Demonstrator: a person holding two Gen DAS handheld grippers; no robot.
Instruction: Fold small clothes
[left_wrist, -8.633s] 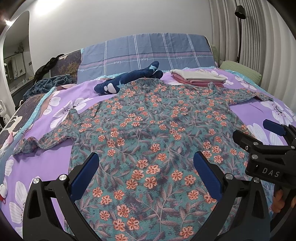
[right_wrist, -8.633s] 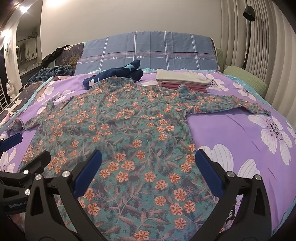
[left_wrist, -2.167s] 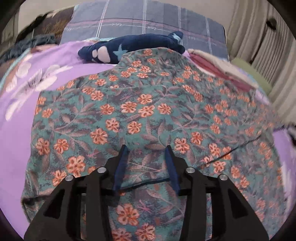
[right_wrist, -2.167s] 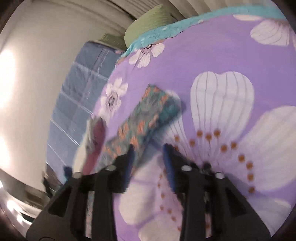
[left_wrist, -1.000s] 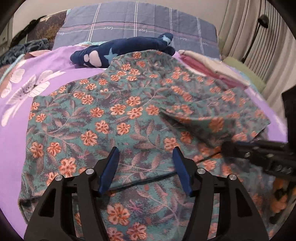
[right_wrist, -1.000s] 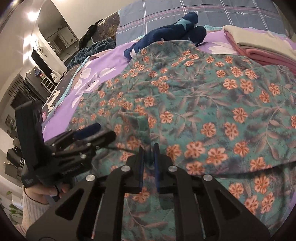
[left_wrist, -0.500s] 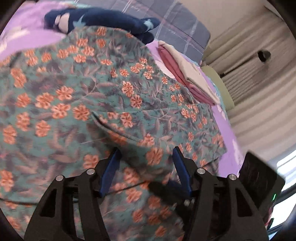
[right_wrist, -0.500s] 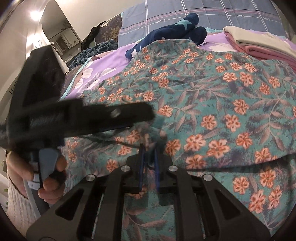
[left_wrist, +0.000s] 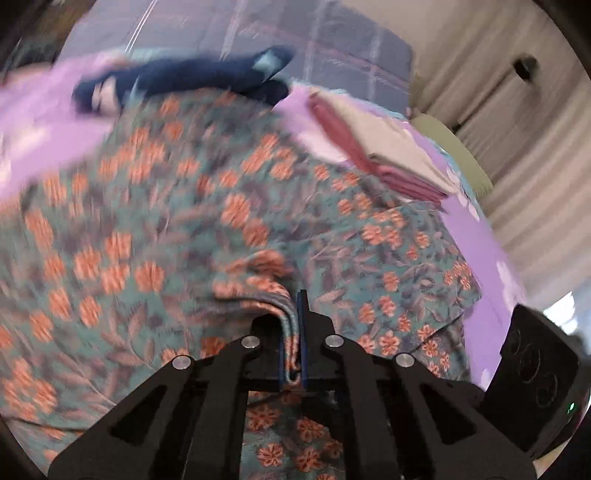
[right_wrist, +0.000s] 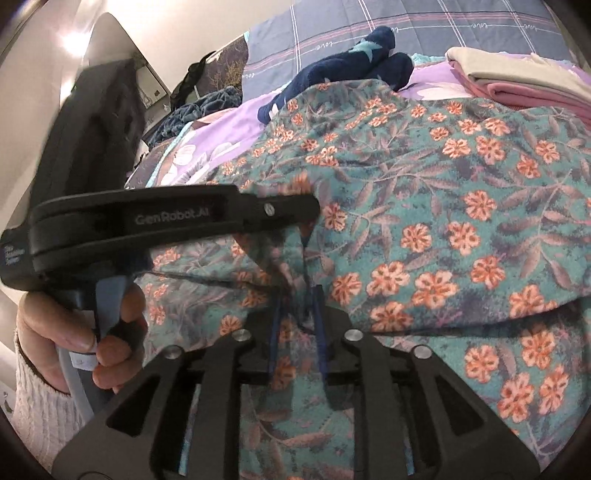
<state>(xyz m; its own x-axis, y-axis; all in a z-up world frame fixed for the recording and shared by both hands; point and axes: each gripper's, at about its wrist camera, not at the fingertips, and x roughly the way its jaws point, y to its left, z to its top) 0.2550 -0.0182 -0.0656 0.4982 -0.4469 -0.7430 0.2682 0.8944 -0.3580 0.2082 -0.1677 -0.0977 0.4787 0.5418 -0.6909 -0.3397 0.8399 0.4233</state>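
Left wrist: left tool (left_wrist: 291, 332) clamped on a pinched ridge of the floral shirt (left_wrist: 166, 229), which lies spread on the bed (left_wrist: 476, 236).
Right wrist: right tool (right_wrist: 297, 321) narrow, jaws opening, shirt fold between them; left tool crosses just ahead.

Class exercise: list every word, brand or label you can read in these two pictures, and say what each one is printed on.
"GenRobot.AI": on the side of the left gripper, right wrist view.
"love": woven along the stripes of the plaid pillow, repeated.
Small white label on the left gripper's rear end: too blurred to read.
Left wrist view: no readable text.
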